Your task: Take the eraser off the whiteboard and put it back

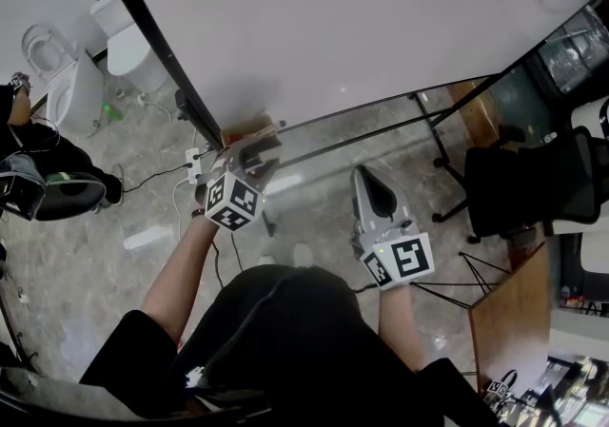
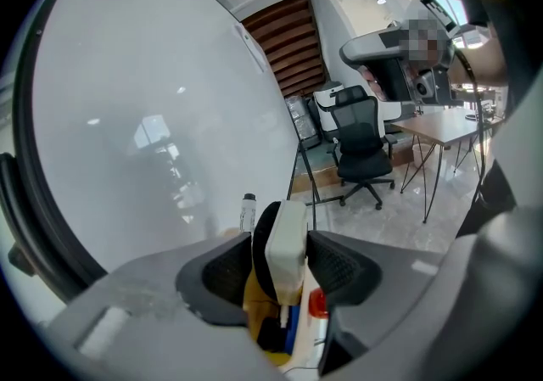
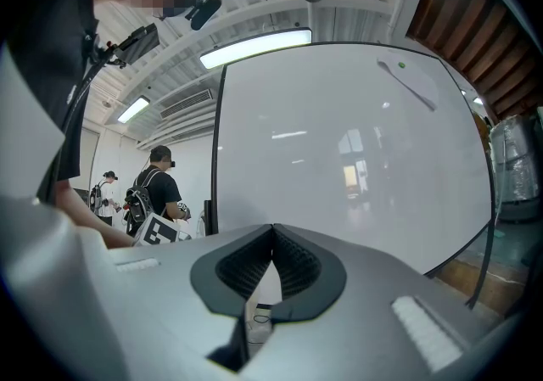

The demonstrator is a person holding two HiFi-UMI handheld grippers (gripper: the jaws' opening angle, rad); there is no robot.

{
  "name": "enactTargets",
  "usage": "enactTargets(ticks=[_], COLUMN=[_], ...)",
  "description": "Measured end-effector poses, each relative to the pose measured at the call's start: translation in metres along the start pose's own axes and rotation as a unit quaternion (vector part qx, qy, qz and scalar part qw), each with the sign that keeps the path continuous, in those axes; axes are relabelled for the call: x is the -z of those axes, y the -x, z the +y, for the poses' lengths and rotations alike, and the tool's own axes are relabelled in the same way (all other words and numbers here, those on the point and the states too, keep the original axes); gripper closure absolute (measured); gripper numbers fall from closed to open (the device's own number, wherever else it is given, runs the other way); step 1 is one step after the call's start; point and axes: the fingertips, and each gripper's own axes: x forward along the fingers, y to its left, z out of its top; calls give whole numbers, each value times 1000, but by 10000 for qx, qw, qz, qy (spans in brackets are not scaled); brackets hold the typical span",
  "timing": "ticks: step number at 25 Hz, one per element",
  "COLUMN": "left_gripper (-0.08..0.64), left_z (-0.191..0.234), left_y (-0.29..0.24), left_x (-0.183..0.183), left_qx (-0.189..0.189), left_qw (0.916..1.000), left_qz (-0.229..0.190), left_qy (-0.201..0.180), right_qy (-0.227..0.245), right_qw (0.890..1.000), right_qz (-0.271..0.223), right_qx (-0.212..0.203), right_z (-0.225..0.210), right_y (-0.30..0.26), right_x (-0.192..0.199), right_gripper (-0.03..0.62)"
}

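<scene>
The eraser, a white block with a black felt side, stands on edge between the jaws of my left gripper. The pads sit close on either side without squeezing it, so the gripper is open. Below it lie markers, one with a red cap, in a yellowish tray at the whiteboard's lower edge. In the head view the left gripper reaches to that tray under the whiteboard. My right gripper hangs apart at the right, shut and empty, its pads meeting.
A black office chair and a wooden desk stand to the right. The whiteboard's black stand legs cross the tiled floor. White fixtures and cables lie at the left. Two people stand beyond the board.
</scene>
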Motion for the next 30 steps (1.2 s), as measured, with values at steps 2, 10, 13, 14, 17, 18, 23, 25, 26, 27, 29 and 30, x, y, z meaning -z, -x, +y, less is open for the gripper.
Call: enactTargets(ticks=[2, 10, 13, 14, 17, 18, 23, 25, 26, 27, 29, 30], left_gripper=[341, 337, 337, 337, 339, 341, 359, 359, 359, 361, 371, 374], left_z=[-1, -2, -1, 0, 4, 6, 11, 10, 9, 9, 8, 9], left_y=[1, 9, 15, 19, 32, 37, 64, 74, 78, 83, 93, 97], left_x=[0, -3, -7, -9, -17, -19, -32, -37, -40, -42, -45, -46], left_qx=[-4, -78, -145, -181, -323, -380, -580, -556, -547, -548, -576, -593], left_qw=[10000, 9999, 9998, 9997, 9989, 9985, 9954, 9940, 9930, 9917, 9888, 9877], left_qz=[-10, -82, -137, -170, -326, -386, -718, -850, -923, -996, -1135, -1194], left_qy=[-3, -3, 17, 32, 63, 68, 244, 398, 499, 606, 777, 815], right_qy=[0, 5, 2, 2, 8, 10, 13, 17, 16, 14, 15, 21], right_qw=[10000, 10000, 9999, 9999, 9998, 9997, 9993, 9991, 9990, 9989, 9986, 9984], right_qz=[-8, -50, -72, -79, -92, -93, -116, -129, -136, -141, -150, -154], right_qx=[-2, -51, -98, -119, -196, -221, -353, -403, -426, -450, -506, -539], right_z=[0, 5, 8, 9, 15, 18, 31, 36, 38, 41, 46, 49], right_y=[1, 3, 4, 4, 2, 2, 0, -1, -2, -2, -4, -5], right_x=[0, -1, -2, -2, -3, -3, -3, -4, -4, -5, -6, -6], right_gripper=[583, 583, 583, 583, 583, 583, 583, 583, 583, 583, 583, 583])
